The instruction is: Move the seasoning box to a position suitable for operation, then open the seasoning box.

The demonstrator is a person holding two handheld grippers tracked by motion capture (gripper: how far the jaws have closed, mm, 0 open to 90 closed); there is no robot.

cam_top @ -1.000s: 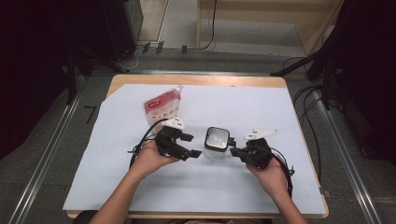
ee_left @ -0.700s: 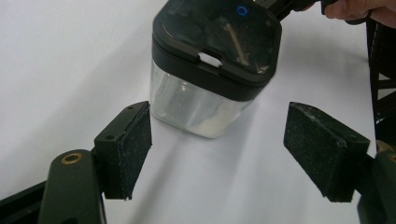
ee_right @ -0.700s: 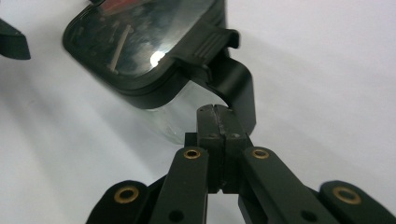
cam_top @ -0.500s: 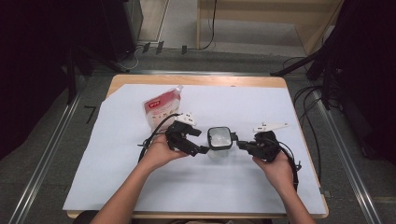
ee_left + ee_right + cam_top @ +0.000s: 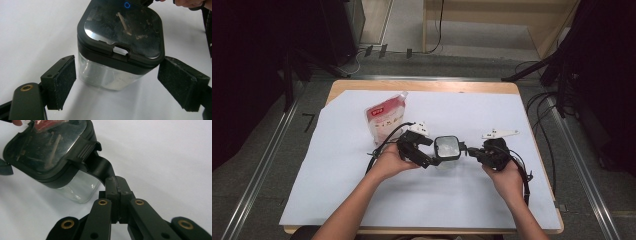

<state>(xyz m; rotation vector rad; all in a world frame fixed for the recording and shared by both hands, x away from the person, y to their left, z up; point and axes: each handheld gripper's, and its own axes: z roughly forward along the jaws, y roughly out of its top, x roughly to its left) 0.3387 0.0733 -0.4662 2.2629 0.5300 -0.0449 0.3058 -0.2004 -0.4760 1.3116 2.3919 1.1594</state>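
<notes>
On the white sheet that covers the wooden table, a small clear container with a dark, glossy lid stands near the middle, between the two hand-held grippers. The left gripper sits at about nine o'clock of it; in the left gripper view its two padded jaws stand wide apart, one on each side of the container, and neither pad touches the clear wall. Those jaws have just been opening, with the container between them. The right gripper comes in from about three o'clock. In the right gripper view its jaws are pressed together on a black strap that runs from the ribbed clasp at the lid's edge, so it pinches that tab tight. The lid's top mirrors the room, so what lies inside the container is hard to make out; pale streaks on it may be reflections or contents, and that cannot be told. A red and white pouch stands at about ten o'clock of the container, well apart from it. The person's forearms are cut off by the lower edge of the high view.
</notes>
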